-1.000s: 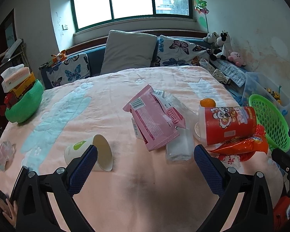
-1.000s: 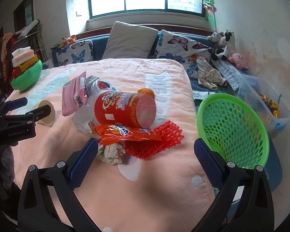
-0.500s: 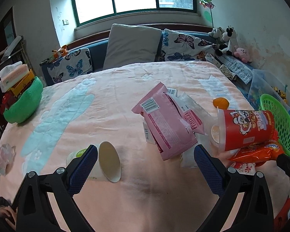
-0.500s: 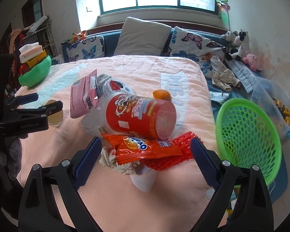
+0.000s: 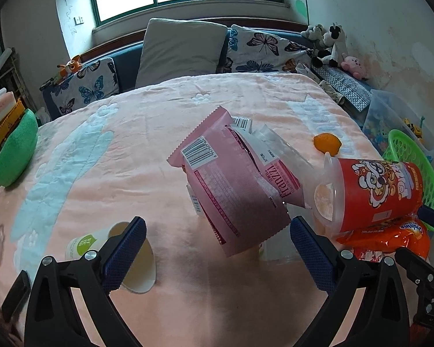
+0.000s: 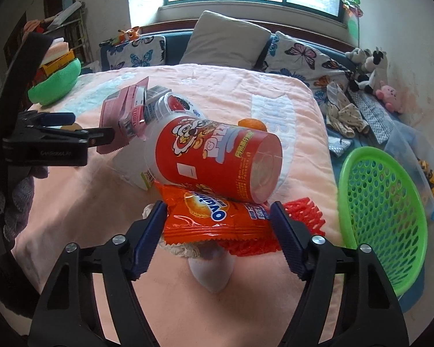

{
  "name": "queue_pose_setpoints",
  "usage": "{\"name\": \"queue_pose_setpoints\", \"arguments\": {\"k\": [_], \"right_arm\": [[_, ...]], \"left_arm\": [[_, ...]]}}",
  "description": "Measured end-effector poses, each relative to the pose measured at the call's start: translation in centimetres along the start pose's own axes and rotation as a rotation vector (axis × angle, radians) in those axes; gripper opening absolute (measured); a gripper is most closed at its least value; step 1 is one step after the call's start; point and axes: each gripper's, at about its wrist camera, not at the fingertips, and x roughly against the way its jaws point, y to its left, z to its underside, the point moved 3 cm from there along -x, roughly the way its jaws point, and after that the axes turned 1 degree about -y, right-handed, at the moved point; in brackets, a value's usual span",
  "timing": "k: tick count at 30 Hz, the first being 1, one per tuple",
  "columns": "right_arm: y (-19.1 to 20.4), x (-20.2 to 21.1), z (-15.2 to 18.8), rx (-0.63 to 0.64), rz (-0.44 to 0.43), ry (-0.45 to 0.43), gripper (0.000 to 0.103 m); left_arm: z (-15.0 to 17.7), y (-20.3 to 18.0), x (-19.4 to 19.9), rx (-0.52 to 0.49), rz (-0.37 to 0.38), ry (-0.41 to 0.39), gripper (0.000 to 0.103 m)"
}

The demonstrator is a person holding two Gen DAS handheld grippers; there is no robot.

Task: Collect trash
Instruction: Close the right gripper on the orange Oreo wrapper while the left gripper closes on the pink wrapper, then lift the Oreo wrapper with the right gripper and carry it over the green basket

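Red snack tub (image 6: 217, 156): on its side on the bed, landmark of the trash pile; inside not visible.
Orange Ovaltine wrapper (image 6: 214, 219): under the tub, between the right gripper's (image 6: 218, 232) closing jaws, pads at its edges.
Left gripper (image 5: 217, 248): spread wide, empty, beside the tub.
Paper cup (image 5: 101, 245): tipped over, left of the tub, well apart.
Green basket (image 6: 382, 219): right of the tub, nothing visible inside.

A bed (image 5: 165, 110) under a pink blanket bears a toppled paper cup (image 5: 107, 248), pink snack wrappers (image 5: 234, 190), an orange (image 5: 327, 143), an orange snack packet (image 6: 214, 219) beneath a red canister (image 6: 217, 159), red foam netting (image 6: 301, 217) and crumpled tissue (image 6: 185, 248).
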Motion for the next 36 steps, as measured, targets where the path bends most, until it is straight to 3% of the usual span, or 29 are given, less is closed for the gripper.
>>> {"name": "queue_pose_setpoints", "arguments": {"k": [11, 16, 22, 36], "right_arm": [[0.4, 0.7, -0.3, 0.03, -0.024, -0.023, 0.044], [0.5, 1.3, -0.4, 0.028, -0.038, -0.033, 0.042], [0.5, 2.4, -0.3, 0.021, -0.054, -0.049, 0.039], [-0.1, 5.3, -1.0, -0.036, -0.119, -0.101, 0.031]], "left_arm": [[-1.8, -0.3, -2.6, 0.028, 0.068, 0.037, 0.093], [-1.8, -0.3, -3.5, 0.049, 0.101, 0.073, 0.069], [-1.6, -0.1, -3.7, 0.063, 0.132, 0.073, 0.048], [-2.1, 0.0, 0.0, 0.065, 0.166, -0.007, 0.043]]}}
